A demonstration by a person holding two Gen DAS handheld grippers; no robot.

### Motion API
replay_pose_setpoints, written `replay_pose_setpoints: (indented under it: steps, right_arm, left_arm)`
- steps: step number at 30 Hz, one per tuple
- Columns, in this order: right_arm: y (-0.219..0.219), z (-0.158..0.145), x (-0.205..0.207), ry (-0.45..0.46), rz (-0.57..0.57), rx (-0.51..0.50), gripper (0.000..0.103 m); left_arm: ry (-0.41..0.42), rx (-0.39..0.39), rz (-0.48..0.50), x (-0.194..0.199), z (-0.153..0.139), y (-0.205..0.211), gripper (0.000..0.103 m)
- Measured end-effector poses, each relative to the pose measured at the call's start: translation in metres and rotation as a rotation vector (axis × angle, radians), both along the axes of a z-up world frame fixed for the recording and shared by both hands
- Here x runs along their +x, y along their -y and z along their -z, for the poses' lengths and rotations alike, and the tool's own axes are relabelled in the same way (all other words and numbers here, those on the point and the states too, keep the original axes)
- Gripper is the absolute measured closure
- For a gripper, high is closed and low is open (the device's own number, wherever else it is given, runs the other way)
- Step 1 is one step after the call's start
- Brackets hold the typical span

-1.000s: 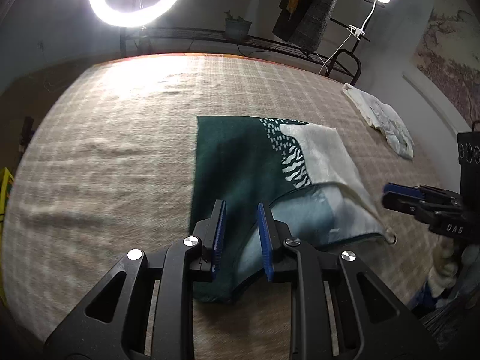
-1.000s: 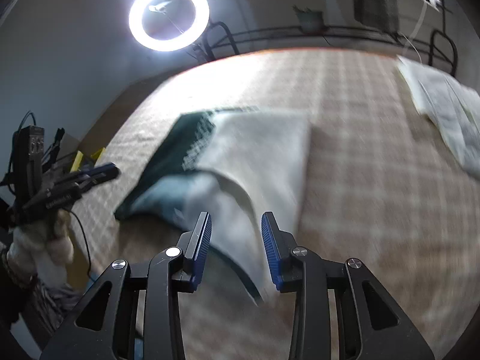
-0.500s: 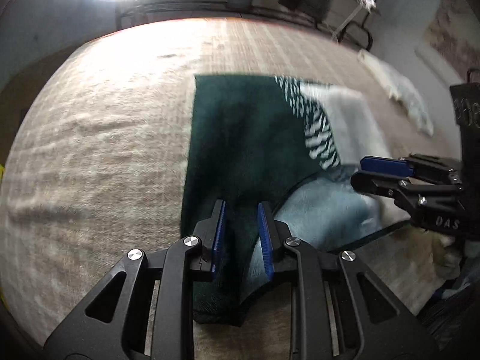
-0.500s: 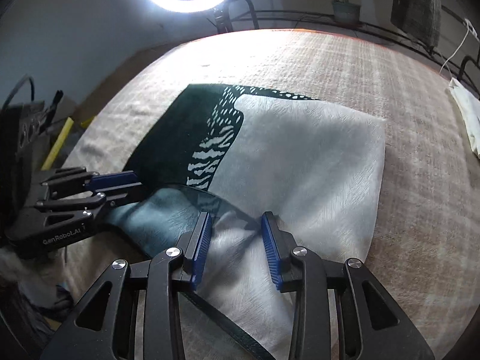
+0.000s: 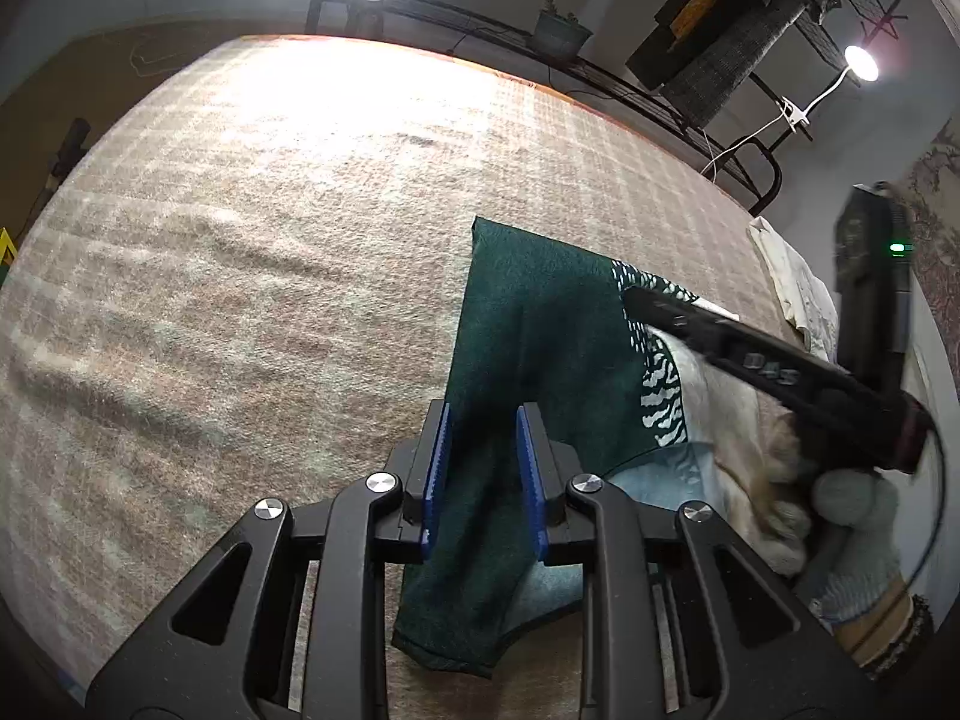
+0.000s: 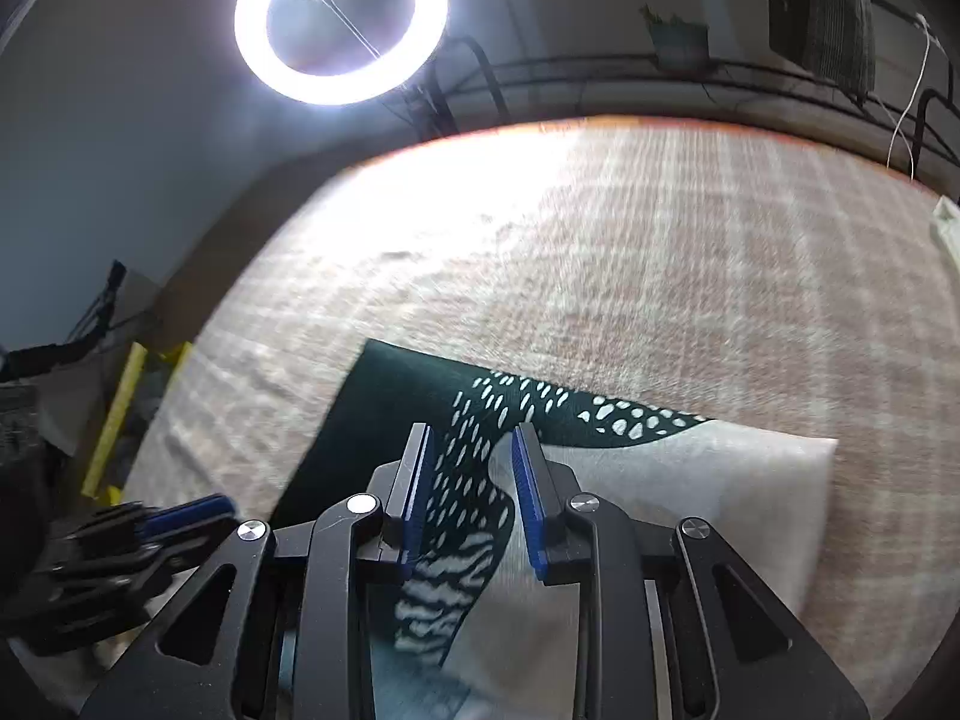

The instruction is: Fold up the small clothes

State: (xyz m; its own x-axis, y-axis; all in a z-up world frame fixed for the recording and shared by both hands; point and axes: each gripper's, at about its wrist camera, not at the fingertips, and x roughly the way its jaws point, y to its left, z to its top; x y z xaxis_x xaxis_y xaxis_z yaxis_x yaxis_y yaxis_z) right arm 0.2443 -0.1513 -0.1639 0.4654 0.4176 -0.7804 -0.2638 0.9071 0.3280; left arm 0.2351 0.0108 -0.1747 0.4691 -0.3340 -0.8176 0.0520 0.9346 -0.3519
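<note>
A small garment (image 5: 540, 348), dark green with a white patterned band and a pale part, lies on the checked beige cloth surface (image 5: 270, 240). My left gripper (image 5: 483, 462) is open above its dark green near edge, fingers either side of the fabric. My right gripper (image 6: 471, 501) is open and hovers low over the patterned band of the garment (image 6: 660, 480). The right gripper also shows in the left wrist view (image 5: 750, 354), reaching across the garment's pale side. The left gripper's blue tips show in the right wrist view (image 6: 186, 510).
A folded whitish cloth (image 5: 798, 288) lies at the surface's far right edge. A ring light (image 6: 339, 18) and a dark metal rack (image 5: 600, 78) with a plant pot stand behind the surface. A clip lamp (image 5: 861, 63) shines at the back right.
Both grippers moved forward over the garment. The right gripper swung from the lifted near hem up across the pale side toward the patterned band. The fabric now lies flatter.
</note>
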Motion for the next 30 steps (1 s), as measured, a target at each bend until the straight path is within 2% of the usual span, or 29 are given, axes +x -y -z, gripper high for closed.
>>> replay_pose_setpoints:
  steps: [2, 6, 9, 11, 12, 14, 15, 19, 22, 25, 30]
  right_arm:
    - [-0.001, 0.010, 0.005, -0.030, -0.005, 0.000, 0.078]
    - [0.003, 0.005, 0.006, -0.048, -0.019, 0.017, 0.078]
    - [0.016, -0.009, -0.004, -0.050, -0.014, 0.048, 0.077]
    - [0.036, -0.020, -0.016, -0.049, -0.001, 0.064, 0.077]
    - [0.046, -0.024, -0.022, -0.047, 0.009, 0.072, 0.075]
    - [0.076, -0.028, -0.037, -0.058, 0.047, 0.112, 0.065]
    - [0.089, -0.028, -0.042, -0.068, 0.065, 0.135, 0.064]
    - [0.146, -0.008, -0.061, -0.154, 0.179, 0.264, 0.064]
    - [0.168, 0.012, -0.069, -0.209, 0.226, 0.322, 0.064]
    - [0.174, 0.027, -0.073, -0.242, 0.228, 0.354, 0.064]
    - [0.183, 0.034, -0.071, -0.242, 0.225, 0.446, 0.064]
  left_arm:
    - [-0.003, 0.003, -0.004, 0.003, 0.002, -0.004, 0.067]
    - [-0.032, -0.005, -0.004, 0.009, 0.008, -0.006, 0.066]
    - [-0.061, -0.044, -0.001, 0.015, 0.012, -0.009, 0.059]
    - [-0.067, -0.054, 0.007, 0.017, 0.015, -0.012, 0.057]
    - [-0.069, -0.057, 0.010, 0.015, 0.016, -0.014, 0.057]
    - [-0.086, -0.073, 0.011, 0.014, 0.021, -0.019, 0.057]
    - [-0.093, -0.085, 0.008, 0.013, 0.023, -0.021, 0.057]
    - [-0.136, -0.145, -0.010, 0.015, 0.032, -0.029, 0.057]
    - [-0.154, -0.193, -0.019, 0.017, 0.038, -0.032, 0.057]
    - [-0.157, -0.211, -0.014, 0.018, 0.038, -0.033, 0.057]
    - [-0.160, -0.249, -0.008, 0.025, 0.039, -0.030, 0.057]
